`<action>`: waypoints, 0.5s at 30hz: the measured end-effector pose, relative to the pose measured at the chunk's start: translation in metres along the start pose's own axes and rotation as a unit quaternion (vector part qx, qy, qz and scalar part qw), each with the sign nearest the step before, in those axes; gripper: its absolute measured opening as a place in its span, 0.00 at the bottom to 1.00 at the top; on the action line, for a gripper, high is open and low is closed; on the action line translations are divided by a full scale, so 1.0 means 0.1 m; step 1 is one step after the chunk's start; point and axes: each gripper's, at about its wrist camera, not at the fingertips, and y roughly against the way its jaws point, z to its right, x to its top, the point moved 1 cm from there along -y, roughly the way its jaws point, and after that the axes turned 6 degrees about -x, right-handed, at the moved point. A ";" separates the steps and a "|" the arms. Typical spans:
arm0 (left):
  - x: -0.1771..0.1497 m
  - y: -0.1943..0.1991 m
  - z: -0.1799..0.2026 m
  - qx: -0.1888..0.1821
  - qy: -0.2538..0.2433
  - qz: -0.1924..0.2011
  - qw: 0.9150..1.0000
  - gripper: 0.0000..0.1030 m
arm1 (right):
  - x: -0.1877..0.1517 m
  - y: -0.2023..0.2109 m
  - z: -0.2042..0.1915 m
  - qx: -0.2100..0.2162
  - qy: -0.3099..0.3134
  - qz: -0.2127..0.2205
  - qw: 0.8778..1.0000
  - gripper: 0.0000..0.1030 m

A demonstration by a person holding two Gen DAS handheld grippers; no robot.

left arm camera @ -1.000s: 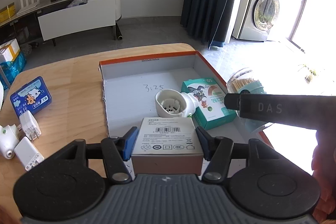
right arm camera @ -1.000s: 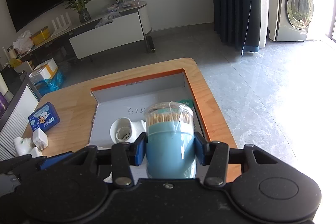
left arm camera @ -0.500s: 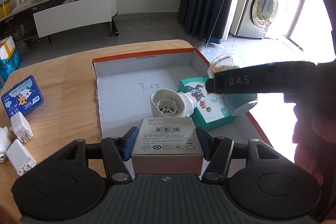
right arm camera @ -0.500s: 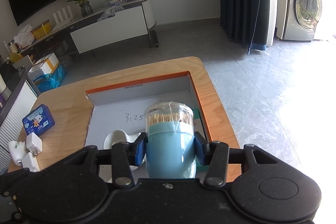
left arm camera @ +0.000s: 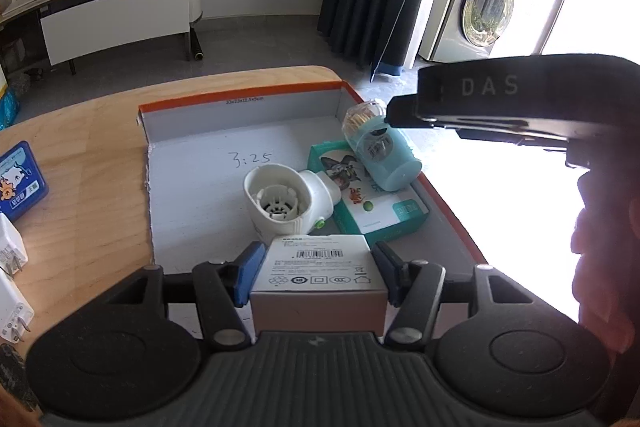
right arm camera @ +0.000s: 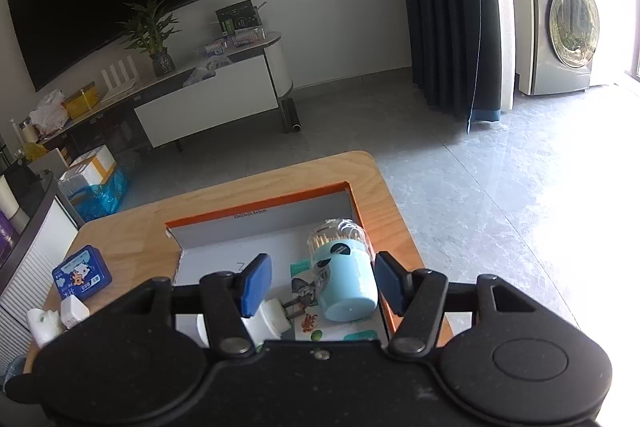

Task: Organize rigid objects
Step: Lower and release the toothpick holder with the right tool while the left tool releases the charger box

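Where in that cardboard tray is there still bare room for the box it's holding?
Bare floor lies left of the white plug-in device, around the "3:25" scrawl, up to the tray's left wall. The right side is crowded: the toothpick jar lies on the green box.

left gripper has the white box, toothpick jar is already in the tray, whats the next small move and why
Probably ease the left gripper forward and down to set the white box on the bare tray floor left of the white plug-in device. The box sits clamped between the pads, above the tray's near edge. The toothpick jar lies tilted on the green box, and the right gripper is open.
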 end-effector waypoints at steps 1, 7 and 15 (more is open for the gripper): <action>0.00 -0.01 0.02 -0.006 -0.001 0.001 1.000 0.58 | -0.01 0.02 0.01 -0.001 0.000 0.000 1.000 0.68; 0.04 0.03 0.06 -0.011 -0.002 0.008 1.000 0.66 | -0.03 0.14 -0.02 -0.004 0.014 0.006 1.000 0.68; 0.05 0.17 -0.07 0.029 0.011 0.004 1.000 0.77 | -0.08 0.24 -0.05 -0.011 0.014 0.008 1.000 0.68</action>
